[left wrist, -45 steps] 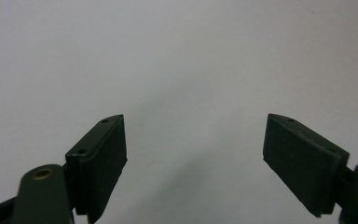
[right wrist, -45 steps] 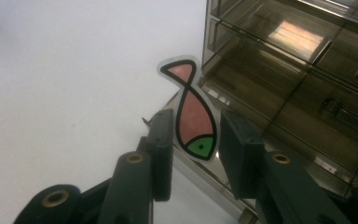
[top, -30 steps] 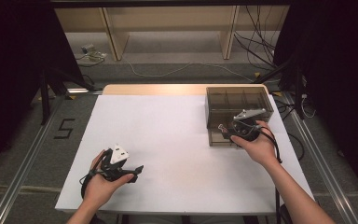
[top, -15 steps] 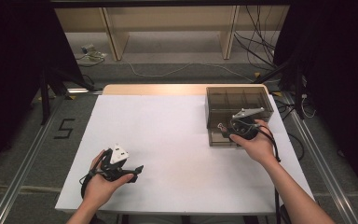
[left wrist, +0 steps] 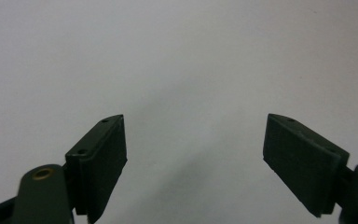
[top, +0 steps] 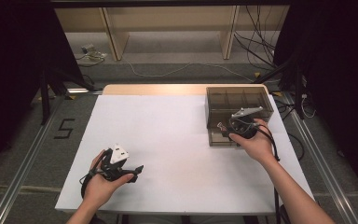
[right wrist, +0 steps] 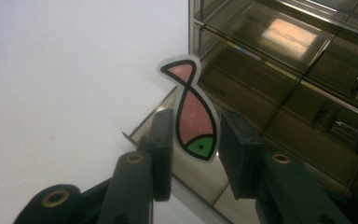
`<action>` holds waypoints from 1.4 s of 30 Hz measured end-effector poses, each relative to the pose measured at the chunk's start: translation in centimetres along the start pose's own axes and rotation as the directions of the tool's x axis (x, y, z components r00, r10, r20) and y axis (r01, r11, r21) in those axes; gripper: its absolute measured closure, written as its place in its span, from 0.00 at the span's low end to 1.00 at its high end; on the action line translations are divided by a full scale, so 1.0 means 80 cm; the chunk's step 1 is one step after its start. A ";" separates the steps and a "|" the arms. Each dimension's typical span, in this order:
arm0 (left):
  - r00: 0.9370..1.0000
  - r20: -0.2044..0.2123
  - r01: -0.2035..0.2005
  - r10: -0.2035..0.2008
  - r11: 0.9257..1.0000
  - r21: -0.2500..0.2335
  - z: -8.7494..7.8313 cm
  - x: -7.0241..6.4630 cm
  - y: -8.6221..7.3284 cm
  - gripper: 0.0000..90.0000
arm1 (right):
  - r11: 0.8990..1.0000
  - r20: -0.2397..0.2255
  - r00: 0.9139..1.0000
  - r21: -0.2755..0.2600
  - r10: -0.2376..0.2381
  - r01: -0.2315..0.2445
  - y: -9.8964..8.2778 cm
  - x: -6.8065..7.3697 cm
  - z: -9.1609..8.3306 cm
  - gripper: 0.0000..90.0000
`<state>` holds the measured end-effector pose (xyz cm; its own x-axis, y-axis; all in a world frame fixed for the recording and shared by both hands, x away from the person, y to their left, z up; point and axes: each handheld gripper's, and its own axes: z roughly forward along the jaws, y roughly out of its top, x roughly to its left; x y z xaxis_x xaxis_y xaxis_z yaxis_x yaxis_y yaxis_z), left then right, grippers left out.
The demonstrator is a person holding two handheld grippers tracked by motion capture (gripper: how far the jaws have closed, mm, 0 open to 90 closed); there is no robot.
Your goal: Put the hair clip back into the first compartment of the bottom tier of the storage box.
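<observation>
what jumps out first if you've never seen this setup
The pink fish cutout with a green head stands between the right gripper's jaws, in front of the smoky drawer box at the right of the white table. The left gripper hangs open over bare table near the front left.

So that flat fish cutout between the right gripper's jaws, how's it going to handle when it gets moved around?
The fish cutout looks thin and flat, so probably very light. It stands straight between the right gripper jaws with no droop, so likely fairly stiff. Its glossy face may be slippery, and whether the pads press on it is unclear. The smoky drawer box sits just behind.
</observation>
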<state>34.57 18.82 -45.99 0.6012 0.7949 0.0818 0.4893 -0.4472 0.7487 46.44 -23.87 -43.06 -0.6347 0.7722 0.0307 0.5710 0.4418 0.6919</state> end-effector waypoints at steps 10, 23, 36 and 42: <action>1.000 -0.001 0.000 0.000 1.000 -0.001 -0.001 0.000 0.000 0.24 | 1.000 0.006 1.000 0.013 0.003 -0.003 0.001 -0.001 0.004 0.74; 1.000 -0.001 0.000 0.000 1.000 -0.001 -0.001 0.000 0.000 0.24 | 1.000 0.008 1.000 0.020 0.004 -0.004 0.003 -0.002 0.009 0.74; 1.000 0.001 -0.003 0.003 1.000 0.001 -0.001 0.000 0.000 0.24 | 1.000 0.007 1.000 0.029 0.003 -0.004 0.004 -0.003 0.014 0.74; 1.000 0.000 -0.002 0.002 1.000 0.000 -0.001 0.000 0.000 0.24 | 0.999 0.008 1.000 0.036 0.003 -0.003 0.004 -0.003 0.016 0.74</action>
<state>34.51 18.86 -45.97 0.6026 0.7936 0.0834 0.4876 -0.4489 0.7488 47.42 -23.31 -43.75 -0.6287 0.7772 0.0269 0.5915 0.4554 0.6654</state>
